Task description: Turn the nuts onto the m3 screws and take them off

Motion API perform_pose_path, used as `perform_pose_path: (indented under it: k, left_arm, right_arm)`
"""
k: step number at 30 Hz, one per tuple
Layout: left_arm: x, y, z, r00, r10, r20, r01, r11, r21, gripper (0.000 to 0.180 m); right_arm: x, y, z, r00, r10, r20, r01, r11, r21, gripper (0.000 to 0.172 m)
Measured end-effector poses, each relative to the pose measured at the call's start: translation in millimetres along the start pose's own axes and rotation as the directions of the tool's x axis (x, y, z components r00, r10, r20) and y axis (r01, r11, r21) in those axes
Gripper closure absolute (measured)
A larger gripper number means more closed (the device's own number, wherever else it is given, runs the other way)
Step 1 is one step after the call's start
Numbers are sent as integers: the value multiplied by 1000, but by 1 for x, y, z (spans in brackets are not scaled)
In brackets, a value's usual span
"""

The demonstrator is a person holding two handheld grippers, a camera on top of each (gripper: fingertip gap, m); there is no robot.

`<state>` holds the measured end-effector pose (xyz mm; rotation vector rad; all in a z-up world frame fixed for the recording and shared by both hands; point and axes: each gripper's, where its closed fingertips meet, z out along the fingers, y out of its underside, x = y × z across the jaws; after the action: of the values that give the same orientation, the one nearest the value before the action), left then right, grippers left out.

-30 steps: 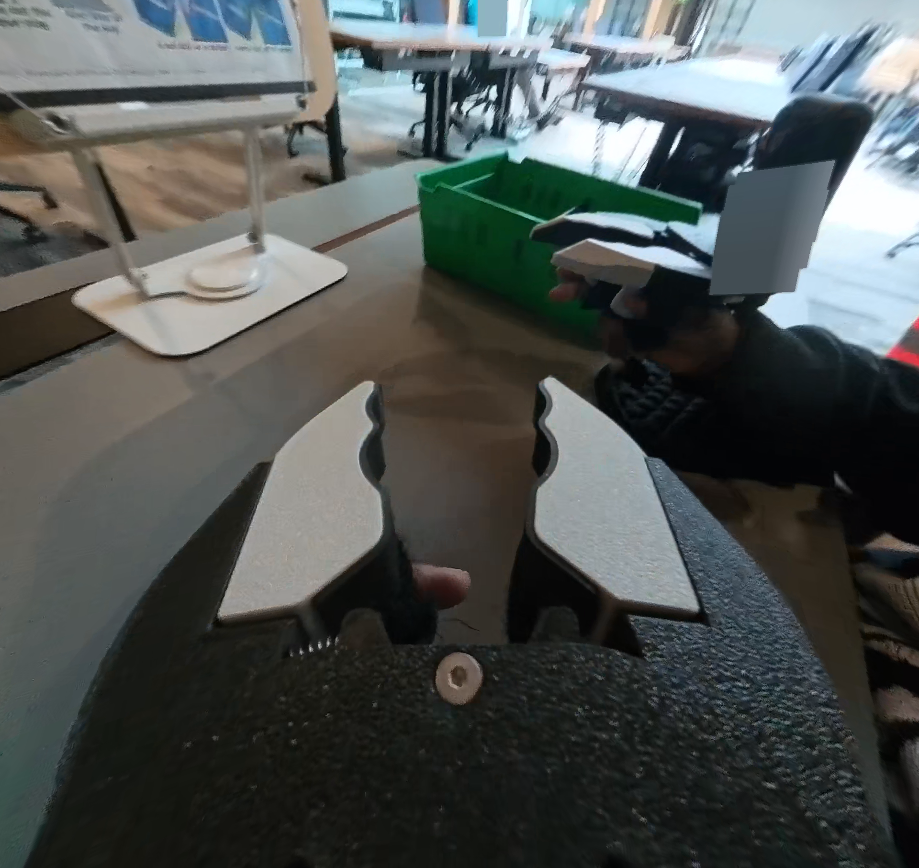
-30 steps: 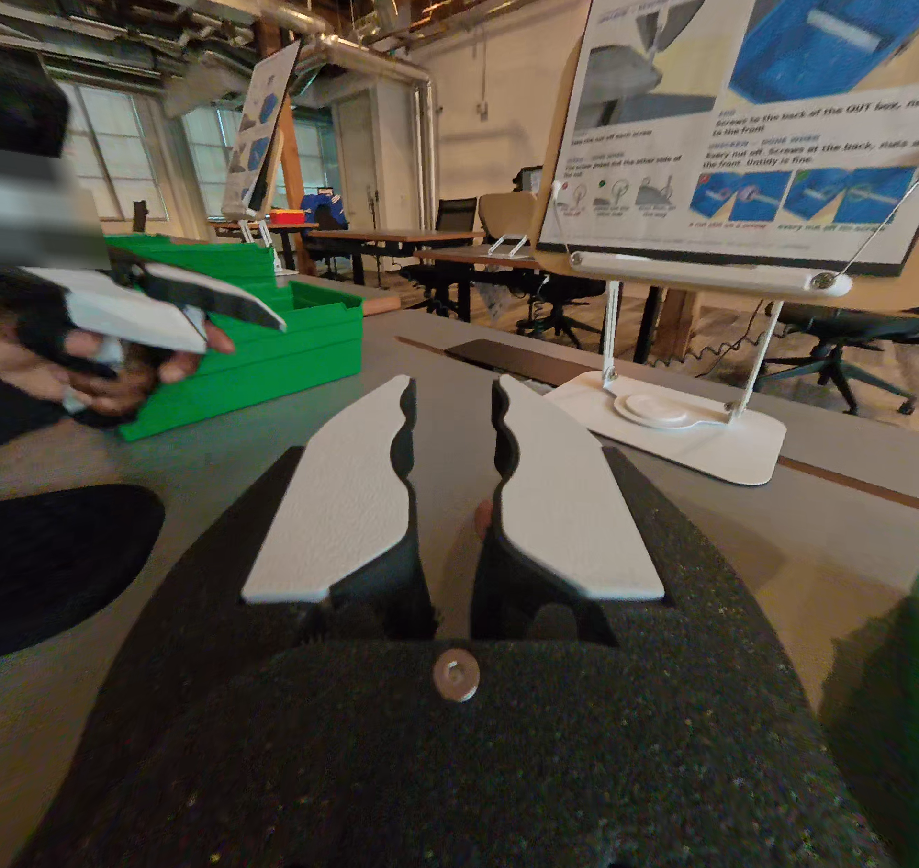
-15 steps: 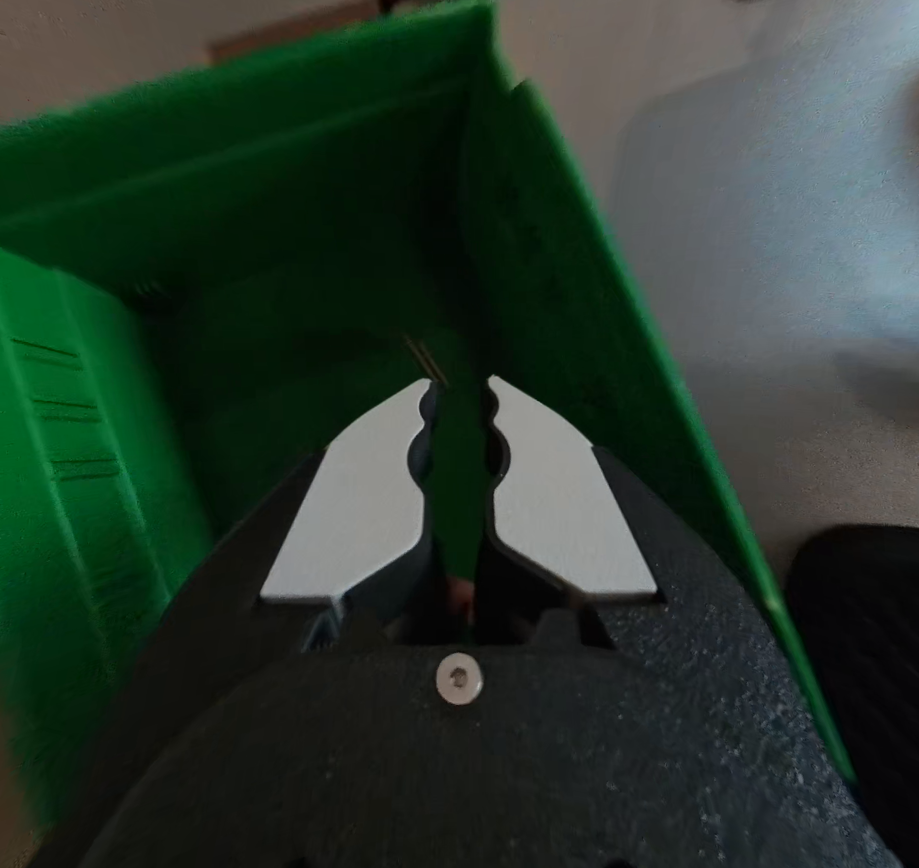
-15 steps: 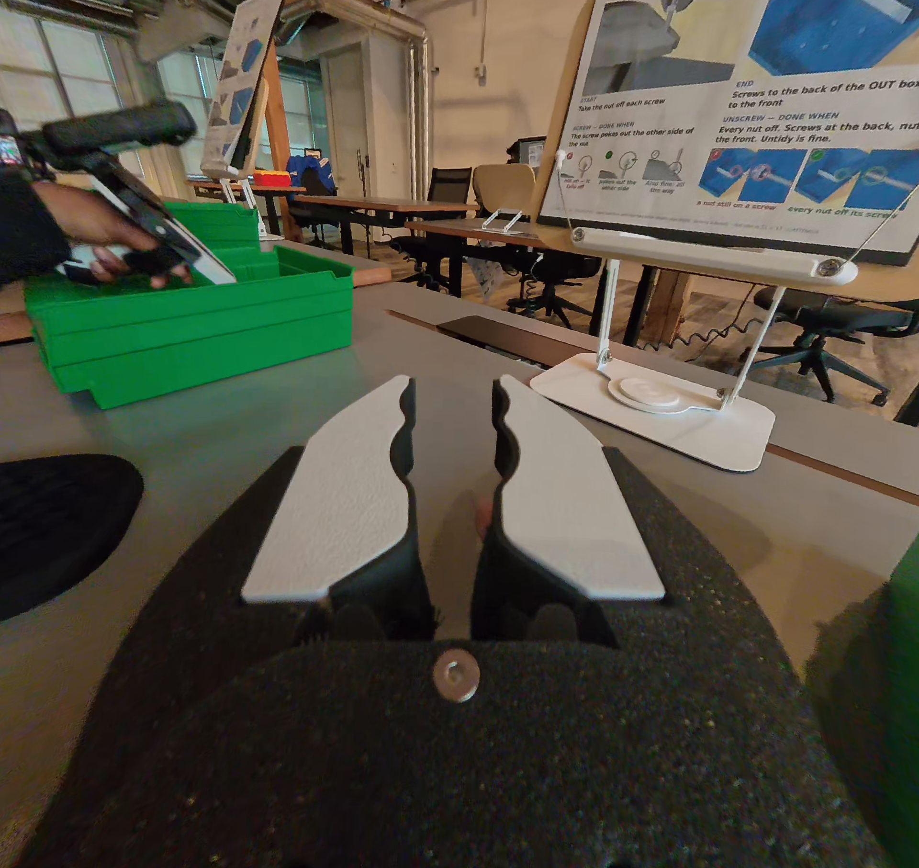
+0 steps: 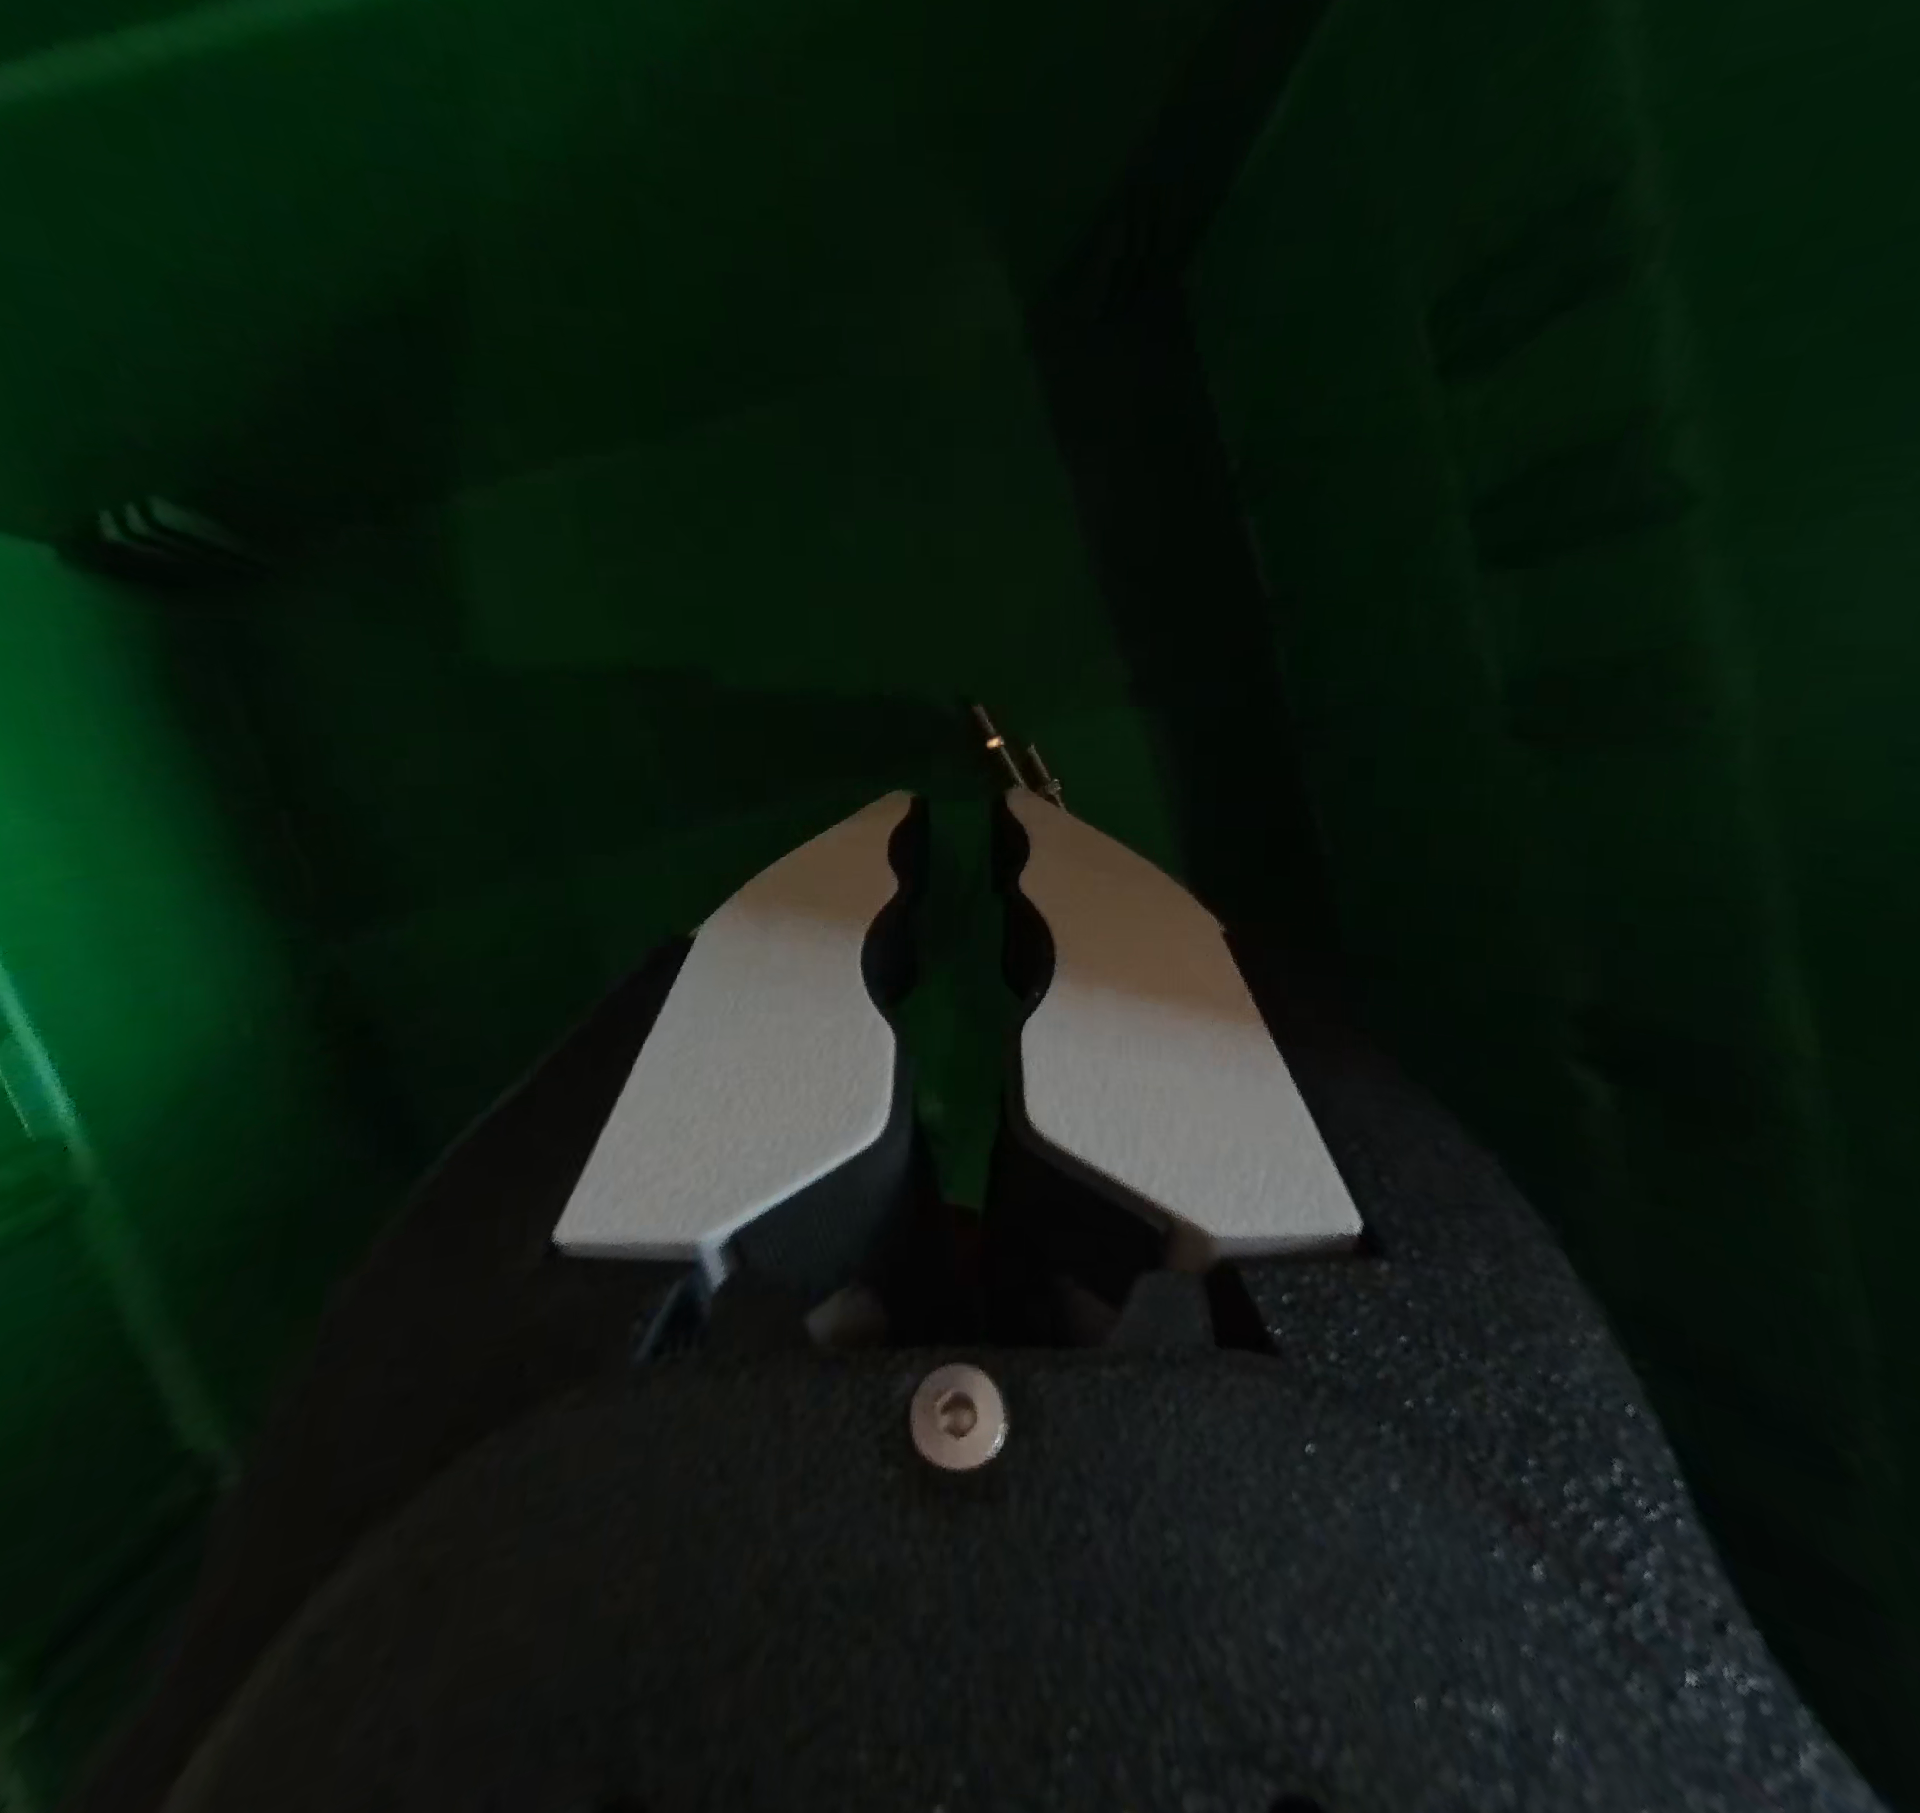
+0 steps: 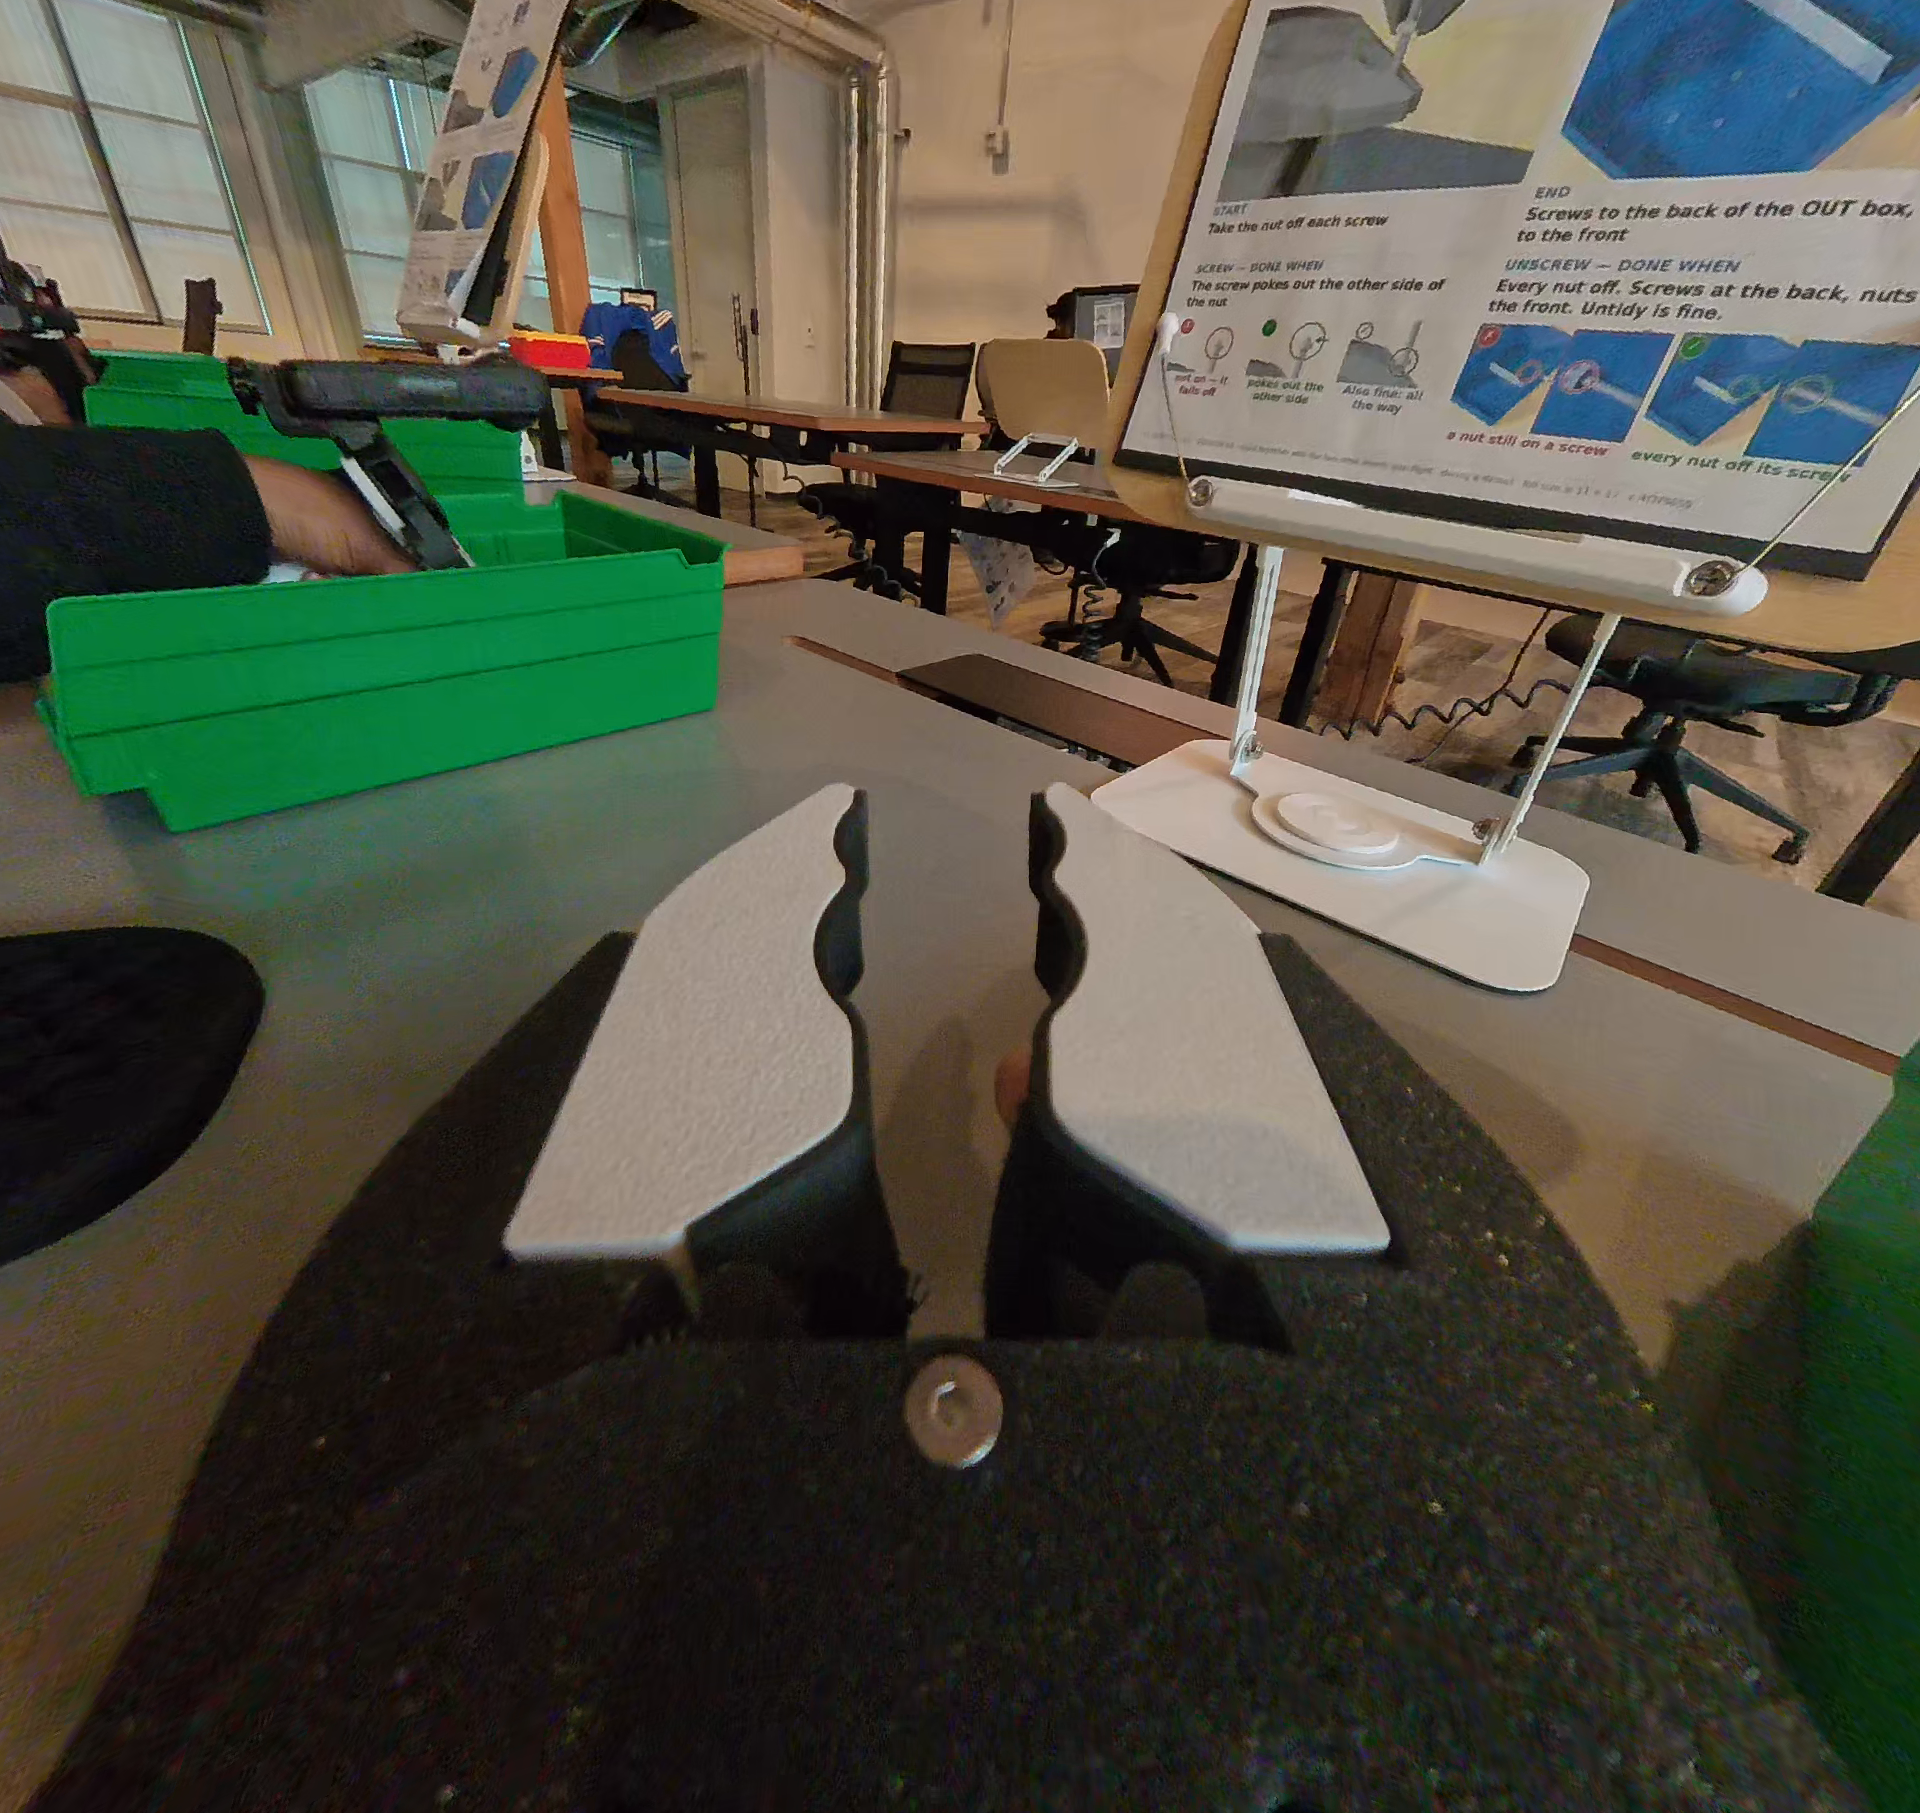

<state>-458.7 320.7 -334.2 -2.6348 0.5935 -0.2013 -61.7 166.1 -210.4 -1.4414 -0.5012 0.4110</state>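
Two thin screws (image 5: 1013, 755) lie in the dark floor of the green bin (image 5: 520, 309), just past the tips of my left tongs (image 5: 961, 807), at the centre of the frame. Those tongs stand narrow, with green floor showing in the slit; whether they pinch a screw I cannot tell. My right tongs (image 6: 945, 818) hover bare and partly open over the grey surface (image 6: 520, 880). A white stand (image 6: 1351, 859) with an instruction sheet fills the upper right; desks, chairs and windows spread behind.
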Motion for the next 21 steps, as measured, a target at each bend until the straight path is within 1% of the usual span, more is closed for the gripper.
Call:
perform_pose_path:
  k: [7,10,16,18,21]
  left_arm:
    - [4,-2,4,1000,-11,-20,11,1000,7,169]
    - [3,-4,3,1000,-10,-5,10,1000,12,168]
    - [11,-8,-1,999,-6,-32,7,1000,30,166]
    - [16,-7,0,998,-7,-58,8,999,31,166]
    - [16,-5,4,998,-7,-56,8,1000,27,165]
  right_arm:
    - [1,-2,-1,1000,-10,-5,10,1000,8,143]
    - [0,-3,-1,1000,-13,-4,13,1000,11,144]
    - [-2,-1,0,1000,-30,2,30,1000,1,143]
    - [-2,-1,0,999,-37,2,37,999,-2,143]
    - [-3,0,1,999,-42,2,42,999,-6,143]
